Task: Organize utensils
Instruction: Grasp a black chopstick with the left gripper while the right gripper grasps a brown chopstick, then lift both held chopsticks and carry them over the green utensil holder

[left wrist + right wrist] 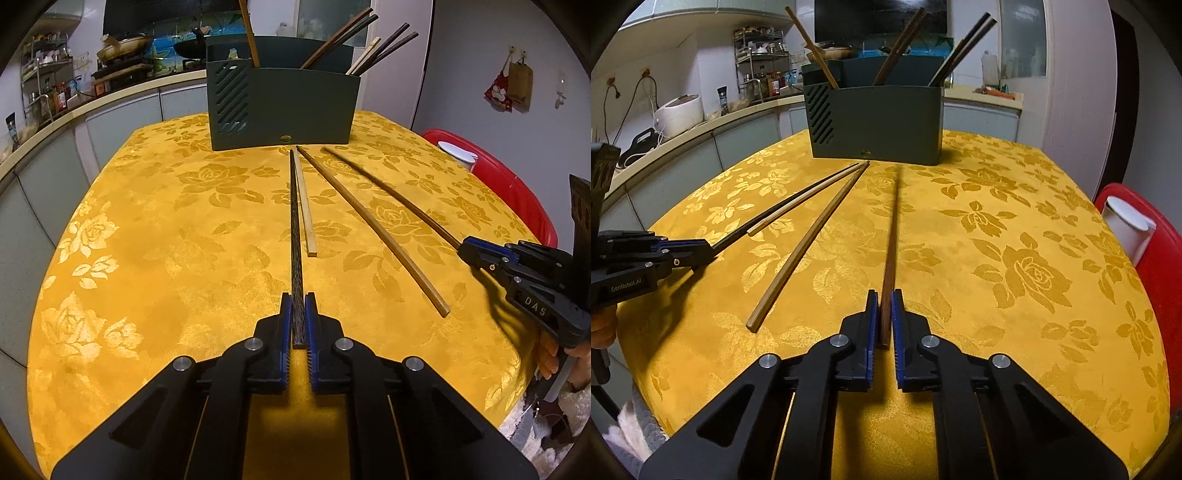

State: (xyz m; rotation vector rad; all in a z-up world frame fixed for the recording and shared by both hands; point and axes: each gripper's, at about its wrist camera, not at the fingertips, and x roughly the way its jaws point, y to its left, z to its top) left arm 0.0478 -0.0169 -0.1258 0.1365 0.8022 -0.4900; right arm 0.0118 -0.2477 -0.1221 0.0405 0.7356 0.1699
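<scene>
Each chopstick (297,258) clamped between jaws

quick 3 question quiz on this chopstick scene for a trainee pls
1. True or false: the left gripper is shut on the dark patterned chopstick.
2. How many chopsticks lie free on the yellow tablecloth, in neither gripper?
3. What does the right gripper hold: A) the pale short chopstick, B) the reddish-brown chopstick, C) nothing?

Key: 1 true. 2 two: the pale short one and the long tan chopstick. 3 B.
</scene>
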